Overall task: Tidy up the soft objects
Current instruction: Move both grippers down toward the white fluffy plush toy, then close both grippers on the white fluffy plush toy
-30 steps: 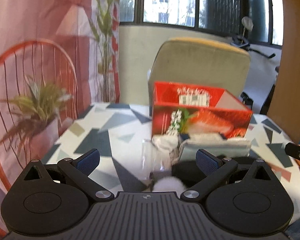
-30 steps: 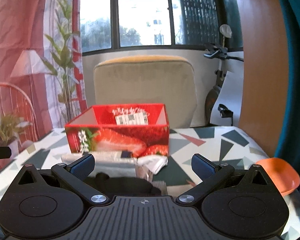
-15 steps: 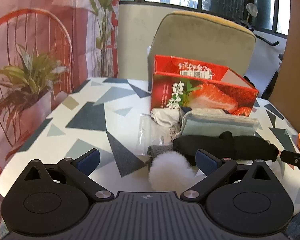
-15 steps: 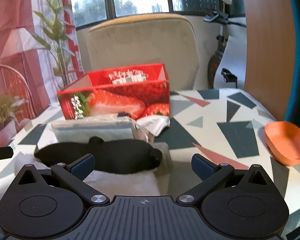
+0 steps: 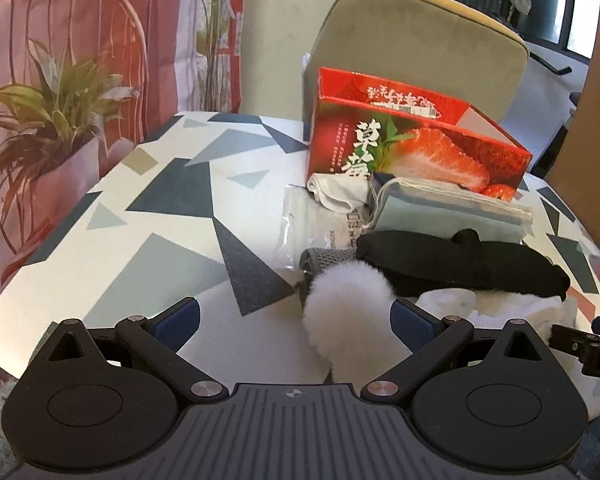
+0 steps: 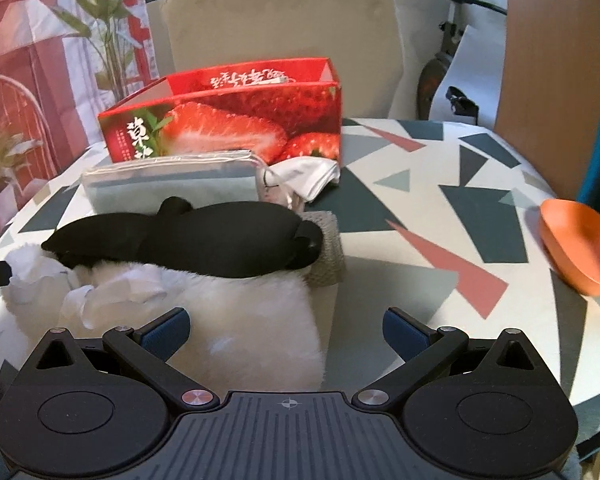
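Left gripper [image 5: 295, 318] held wide open, right gripper [image 6: 286, 330] held wide open too, white fluffy thing [image 6: 256, 320] laid on the table [image 5: 172, 216] under a black eye mask [image 6: 204, 240], red strawberry box [image 6: 236, 120] seen behind the pile

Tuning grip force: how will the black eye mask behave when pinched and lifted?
The black eye mask looks padded and soft, so it will probably squash and droop at both ends. It lies on the white fluffy item, so lifting may drag that fur.
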The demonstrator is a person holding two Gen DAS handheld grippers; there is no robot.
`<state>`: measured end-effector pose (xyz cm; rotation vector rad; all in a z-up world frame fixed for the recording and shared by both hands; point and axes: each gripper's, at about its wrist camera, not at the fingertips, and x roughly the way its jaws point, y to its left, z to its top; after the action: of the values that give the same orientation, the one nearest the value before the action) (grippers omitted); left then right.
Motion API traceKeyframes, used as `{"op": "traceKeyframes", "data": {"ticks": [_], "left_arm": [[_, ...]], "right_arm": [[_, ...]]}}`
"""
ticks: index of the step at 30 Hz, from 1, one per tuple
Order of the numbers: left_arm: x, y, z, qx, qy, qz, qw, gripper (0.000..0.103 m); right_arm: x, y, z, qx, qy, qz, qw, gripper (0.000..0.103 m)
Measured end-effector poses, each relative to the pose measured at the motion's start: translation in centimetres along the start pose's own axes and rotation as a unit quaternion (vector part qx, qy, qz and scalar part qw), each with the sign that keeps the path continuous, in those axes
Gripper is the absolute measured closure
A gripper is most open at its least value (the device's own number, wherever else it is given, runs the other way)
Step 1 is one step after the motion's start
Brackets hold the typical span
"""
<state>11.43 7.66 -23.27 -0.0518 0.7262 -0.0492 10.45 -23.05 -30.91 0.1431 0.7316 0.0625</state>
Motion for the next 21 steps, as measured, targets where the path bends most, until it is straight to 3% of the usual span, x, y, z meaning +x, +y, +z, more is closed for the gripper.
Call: {"op": "traceKeyframes", "data": {"ticks": [4,10,21], "left_arm": [[0.1,-0.4,-0.1,0.01,0.005,-0.014,0.9998,0.006],[0.5,-0.2,-0.3,0.006,0.016,-0.012,0.9998,0.006],[0.8,-0.2,-0.5,0.009,0.027,-0.011,0.9996,0.006]], "right_arm": [[0.4,-0.2,-0.1,0.003,0.009,0.012,1.0,0.003],[0.9,0.0,-0.3,-0.01,0.027,-0.003,1.0,0.003],[4.0,2.3,-1.6,-0.072,0.109,-0.009,0.991,0.009]]}}
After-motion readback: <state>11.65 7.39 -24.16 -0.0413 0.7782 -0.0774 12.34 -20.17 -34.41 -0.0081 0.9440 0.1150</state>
